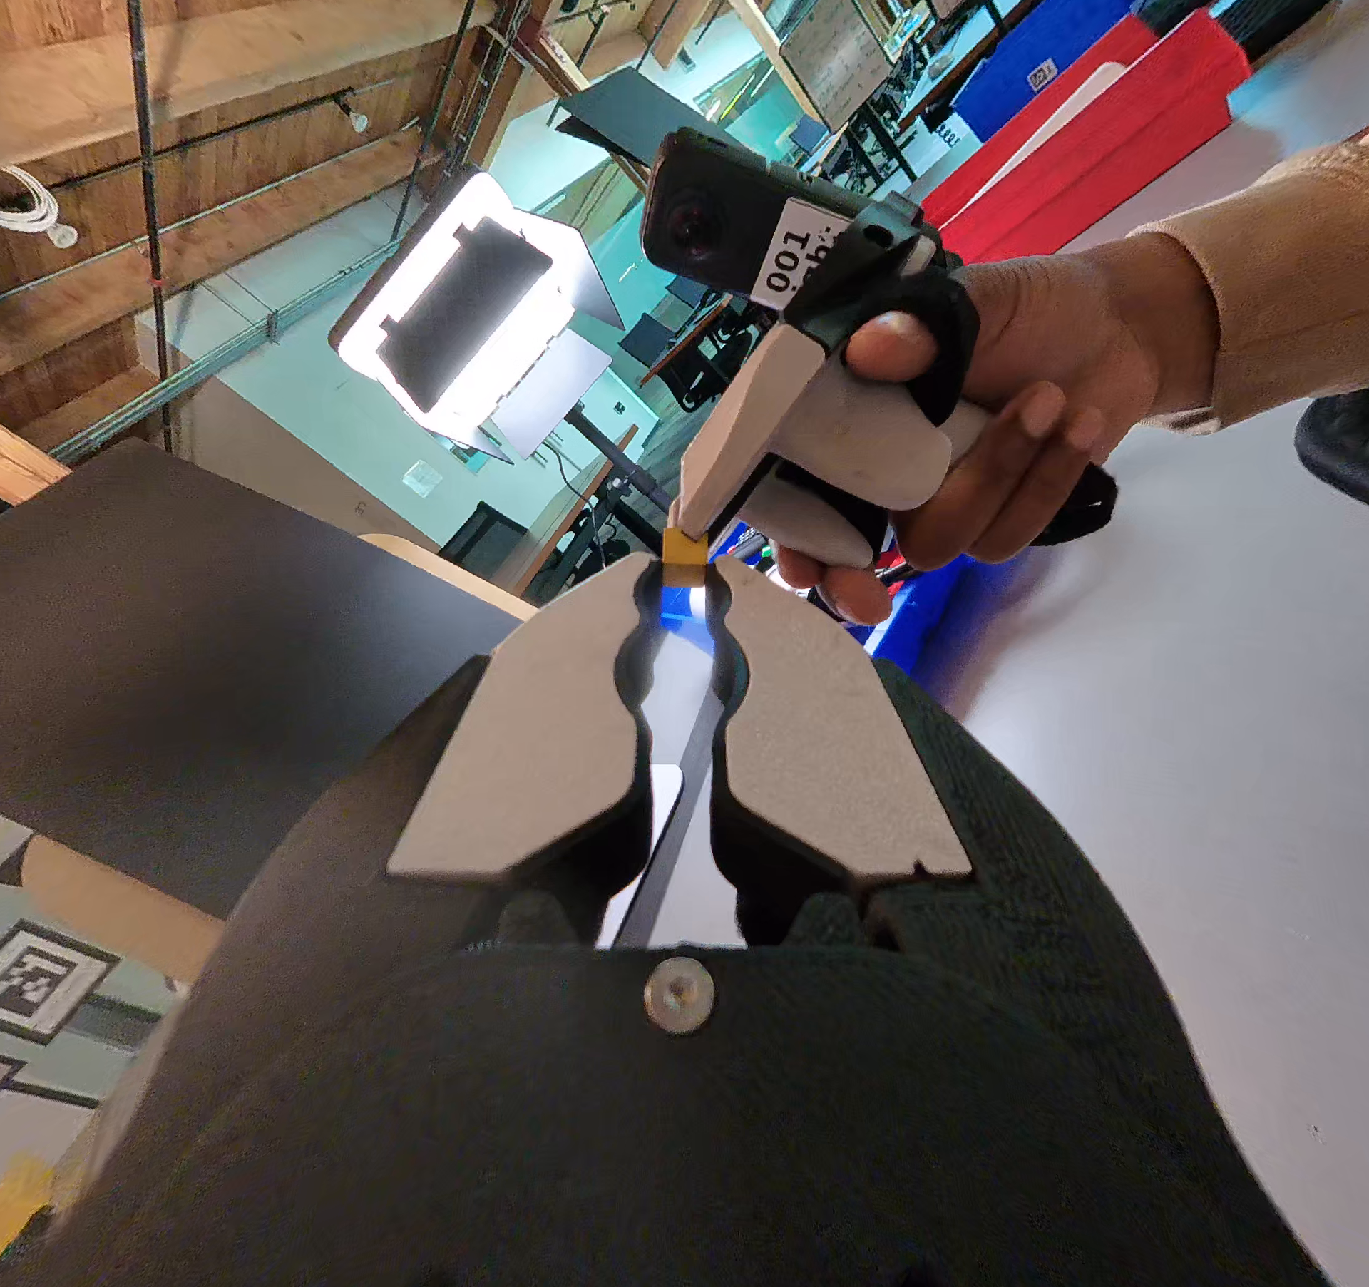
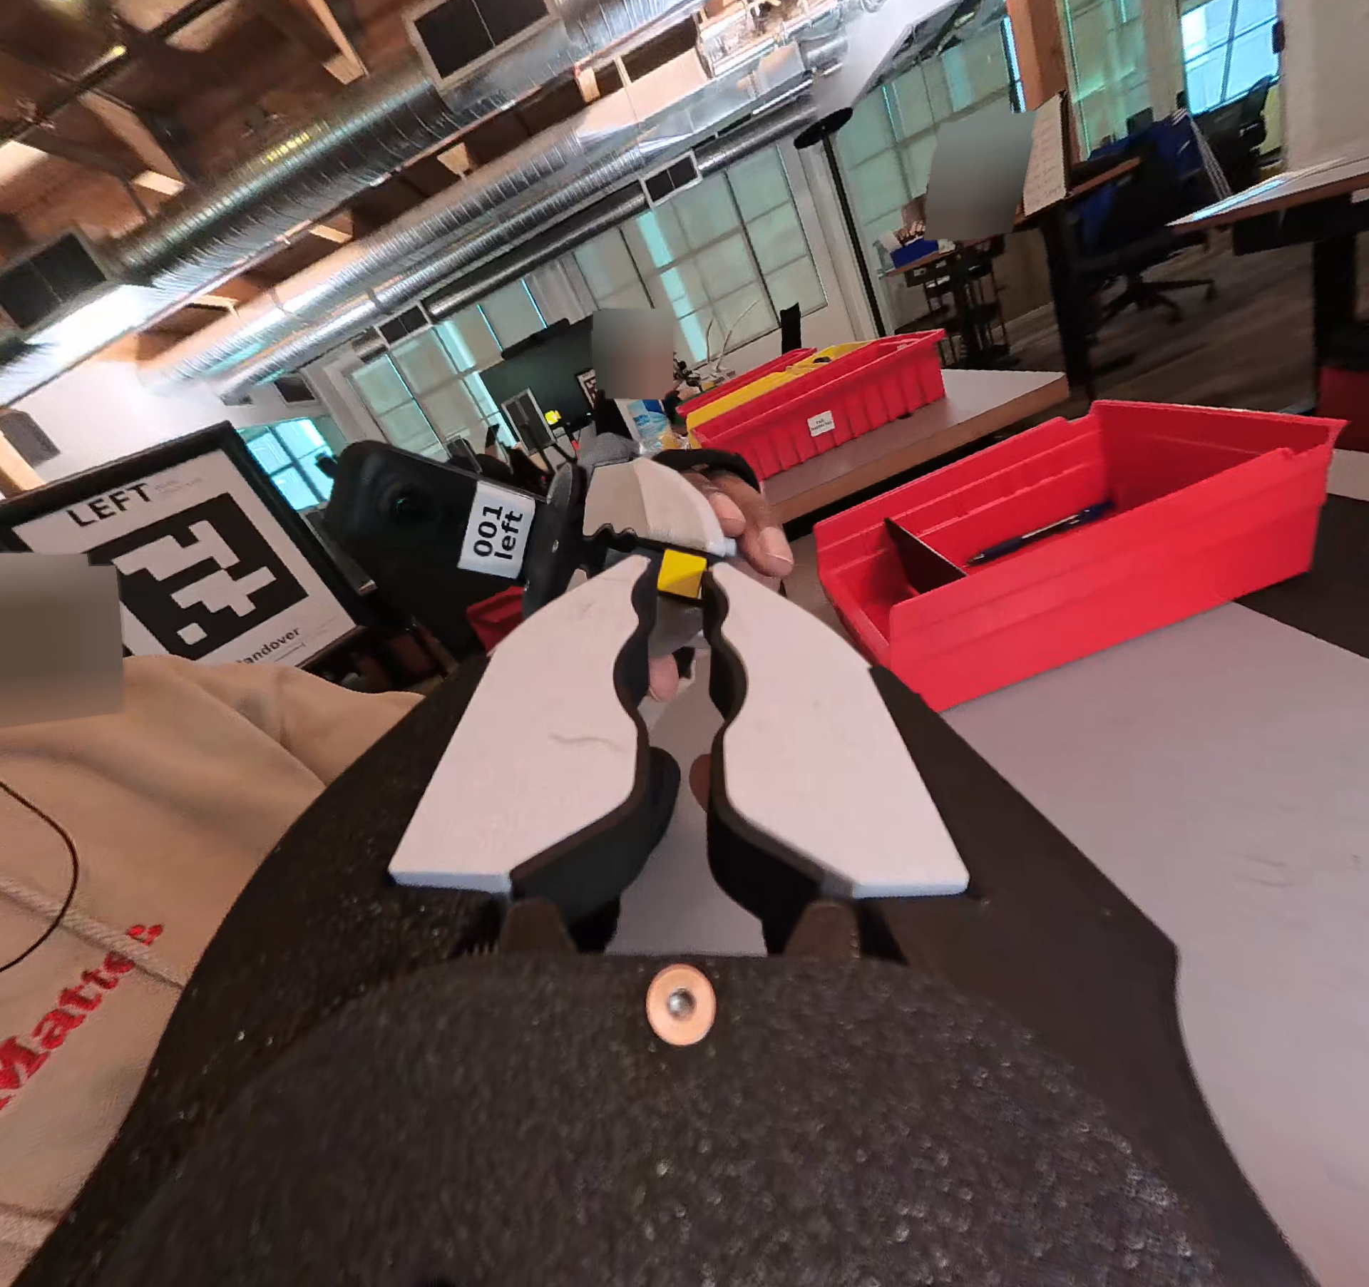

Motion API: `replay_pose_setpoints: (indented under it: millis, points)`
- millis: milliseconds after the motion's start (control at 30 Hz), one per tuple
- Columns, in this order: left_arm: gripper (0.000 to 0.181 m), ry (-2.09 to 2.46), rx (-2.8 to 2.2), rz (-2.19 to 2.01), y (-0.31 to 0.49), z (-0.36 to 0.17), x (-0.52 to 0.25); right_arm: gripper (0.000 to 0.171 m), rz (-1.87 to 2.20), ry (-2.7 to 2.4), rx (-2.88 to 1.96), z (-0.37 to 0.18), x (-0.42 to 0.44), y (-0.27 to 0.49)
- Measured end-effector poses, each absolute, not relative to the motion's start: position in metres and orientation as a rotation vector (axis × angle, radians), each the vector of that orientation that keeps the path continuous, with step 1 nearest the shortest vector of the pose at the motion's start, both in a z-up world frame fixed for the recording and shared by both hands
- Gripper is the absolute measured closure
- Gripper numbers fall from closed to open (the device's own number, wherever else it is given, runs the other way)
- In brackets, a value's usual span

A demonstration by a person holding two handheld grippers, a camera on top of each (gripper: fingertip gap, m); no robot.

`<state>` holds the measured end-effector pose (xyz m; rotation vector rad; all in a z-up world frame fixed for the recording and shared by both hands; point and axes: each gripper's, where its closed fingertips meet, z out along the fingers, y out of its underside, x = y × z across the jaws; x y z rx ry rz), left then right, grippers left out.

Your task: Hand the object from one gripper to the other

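Observation:
A small yellow block is held in the air between both grippers. In the left wrist view my left gripper has its pale fingers closed on the block's near end. My right gripper reaches in from the upper right, held by a hand, and pinches the far end. In the right wrist view the yellow block sits between the tips of my right gripper. My left gripper comes in from the left and covers the block's top; its second finger is hidden.
A red bin with a black divider and a blue pen stands on the grey table to the right. More red and yellow bins sit farther back. A framed marker board stands at the left, a beige sleeve below it. My left and right fingertips are right by each other.

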<state>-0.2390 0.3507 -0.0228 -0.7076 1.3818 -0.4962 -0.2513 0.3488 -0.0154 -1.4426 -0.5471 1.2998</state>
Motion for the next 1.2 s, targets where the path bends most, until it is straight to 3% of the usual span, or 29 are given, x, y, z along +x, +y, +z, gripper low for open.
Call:
replay_pose_setpoints:
  millis: [67, 167, 367, 500, 567, 700, 867, 1100, 1200]
  points:
    - [0.169, 1.366, -0.747, -0.570, 0.351, -0.022, -0.239, 0.161, 1.229, -0.594, -1.439, -0.016, -0.250, 0.349]
    - [0.149, 1.320, -0.914, -0.920, 0.354, -0.020, -0.243, 0.161, 0.857, -0.707, -1.401, -0.013, -0.236, 0.353]
    - [0.150, 1.159, -1.247, -1.677, 0.352, -0.016, -0.243, 0.161, -0.179, -1.043, -1.115, -0.020, -0.227, 0.356]
    - [0.151, 1.246, -1.340, -1.657, 0.346, -0.034, -0.235, 0.161, -0.397, -1.113, -0.987, -0.026, -0.241, 0.354]
    - [0.169, 1.229, -1.314, -1.642, 0.346, -0.029, -0.236, 0.161, -0.430, -1.142, -0.980, -0.028, -0.242, 0.353]
    - [0.170, 1.277, -1.273, -1.598, 0.343, -0.027, -0.240, 0.161, -0.499, -1.163, -0.932, -0.026, -0.246, 0.349]
    - [0.170, 1.306, -1.131, -1.439, 0.340, -0.020, -0.243, 0.161, -0.257, -1.103, -0.989, -0.018, -0.248, 0.343]
    - [0.170, 1.284, -0.900, -0.962, 0.346, -0.012, -0.245, 0.142, 0.916, -0.730, -1.331, -0.002, -0.234, 0.341]
    - [0.170, 1.313, -0.872, -0.821, 0.345, -0.019, -0.237, 0.143, 1.131, -0.665, -1.428, -0.014, -0.243, 0.345]
